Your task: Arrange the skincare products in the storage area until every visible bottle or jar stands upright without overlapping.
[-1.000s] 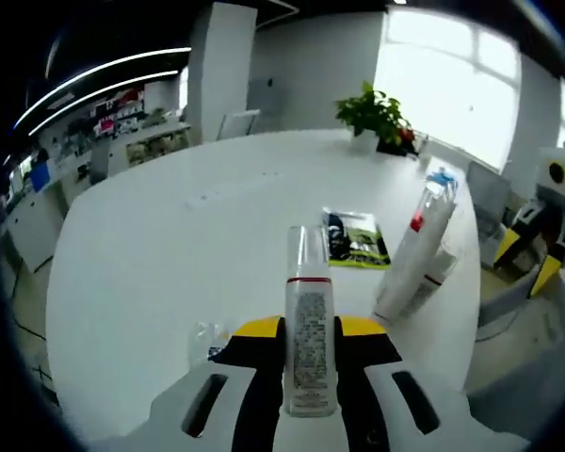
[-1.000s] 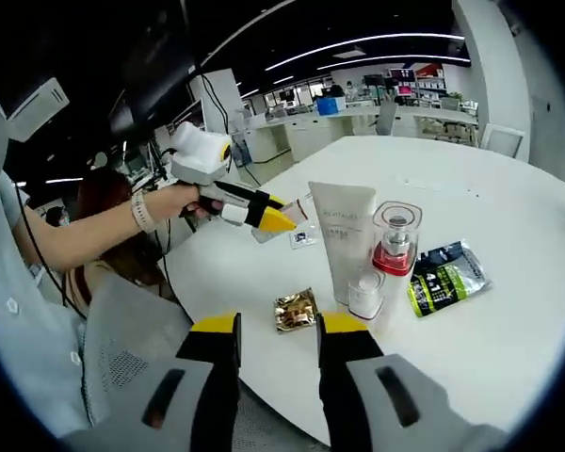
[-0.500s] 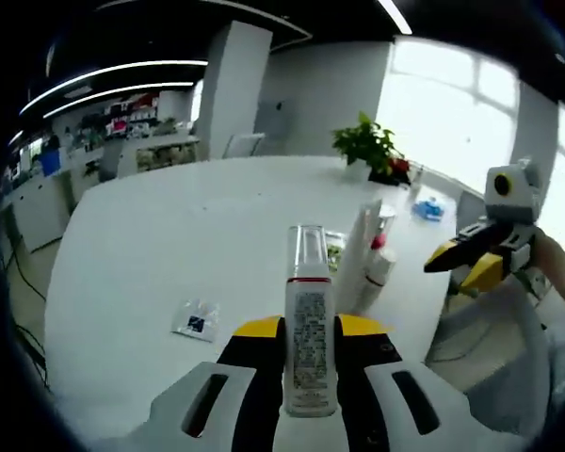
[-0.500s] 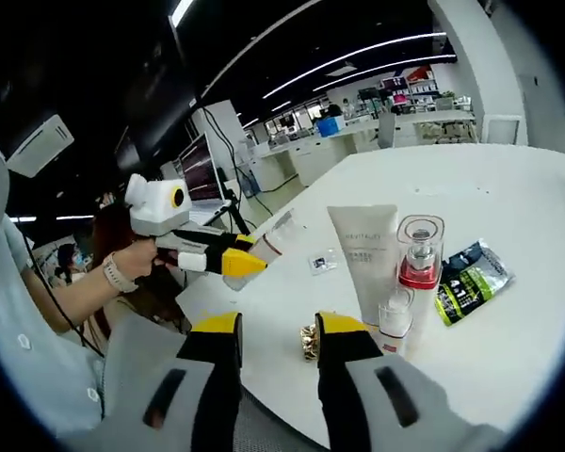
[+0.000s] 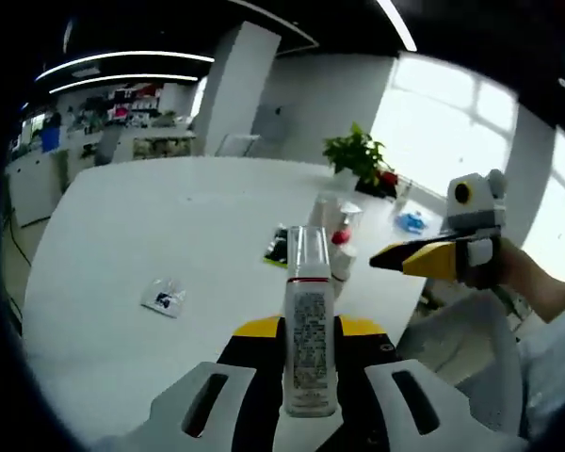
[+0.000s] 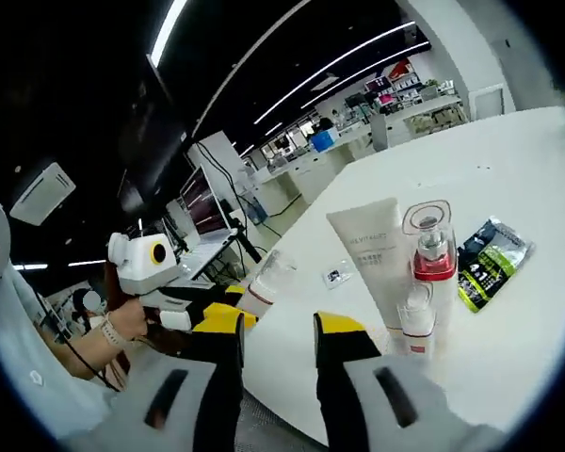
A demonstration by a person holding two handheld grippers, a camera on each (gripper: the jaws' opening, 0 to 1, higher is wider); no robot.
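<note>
My left gripper [image 5: 308, 344] is shut on a slim clear bottle [image 5: 309, 330] with a red band and a clear cap, which stands up between the jaws. From the right gripper view, that left gripper [image 6: 235, 295] and its bottle [image 6: 264, 281] hover off the table's left edge. A white tube [image 6: 377, 256], a red-collared pump bottle [image 6: 431, 247] and a small white bottle [image 6: 416, 318] stand together upright on the white table [image 6: 508, 330]. The same cluster [image 5: 339, 247] appears ahead in the left gripper view. My right gripper [image 6: 281, 330] is open with nothing between its fingers, and shows again as the right gripper [image 5: 395, 258] beside the cluster.
A green and black packet [image 6: 492, 256] lies flat right of the cluster, and also shows as the packet [image 5: 277, 247]. A small clear sachet [image 5: 165, 298] lies on the table's left part. A potted plant [image 5: 358, 151] stands at the far edge. A person's hand [image 6: 122, 325] holds the left gripper.
Both views have swung. In the right gripper view the left gripper with its bottle now sits lower, just left of my jaws. In the left gripper view the right gripper reaches closer to the cluster.
</note>
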